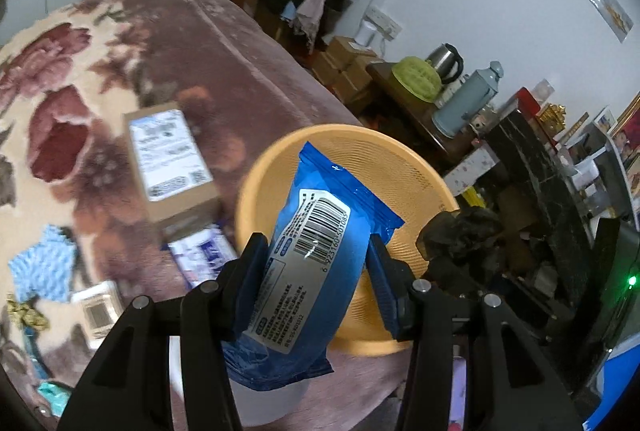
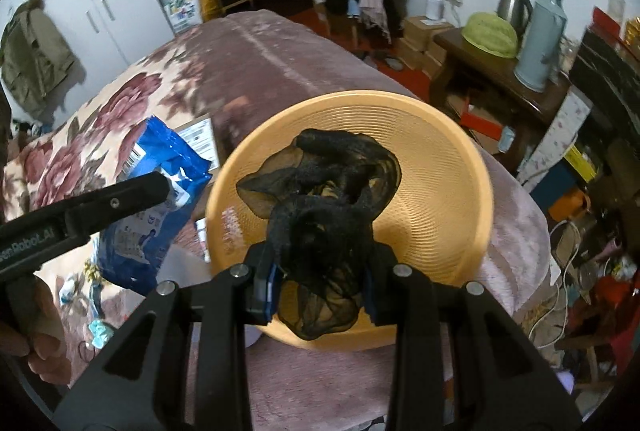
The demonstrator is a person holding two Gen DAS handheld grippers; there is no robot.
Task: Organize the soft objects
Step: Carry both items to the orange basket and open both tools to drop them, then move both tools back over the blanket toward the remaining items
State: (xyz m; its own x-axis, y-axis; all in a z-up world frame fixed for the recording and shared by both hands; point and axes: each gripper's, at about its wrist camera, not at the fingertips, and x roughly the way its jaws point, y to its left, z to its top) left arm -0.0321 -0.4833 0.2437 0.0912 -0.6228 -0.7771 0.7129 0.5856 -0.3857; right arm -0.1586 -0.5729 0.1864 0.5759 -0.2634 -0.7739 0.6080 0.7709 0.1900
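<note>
Left wrist view: my left gripper [image 1: 316, 251] is clamping a blue plastic wipes packet [image 1: 304, 251] while my right gripper [image 2: 320, 271] is pinching black sheer stockings [image 2: 320, 215] above the round orange plastic basket [image 2: 440, 167].

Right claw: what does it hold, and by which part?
The right claw is shut on the black mesh cloth, gripping its bunched lower part, above the orange basket.

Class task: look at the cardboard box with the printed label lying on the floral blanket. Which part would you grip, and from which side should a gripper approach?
Grip the cardboard box across its two long side walls, coming down from above. It lies flat with its label face up, and its narrower width looks likelier to fit between the fingers. The white packet sits close to its near end, so avoid that end.
</note>
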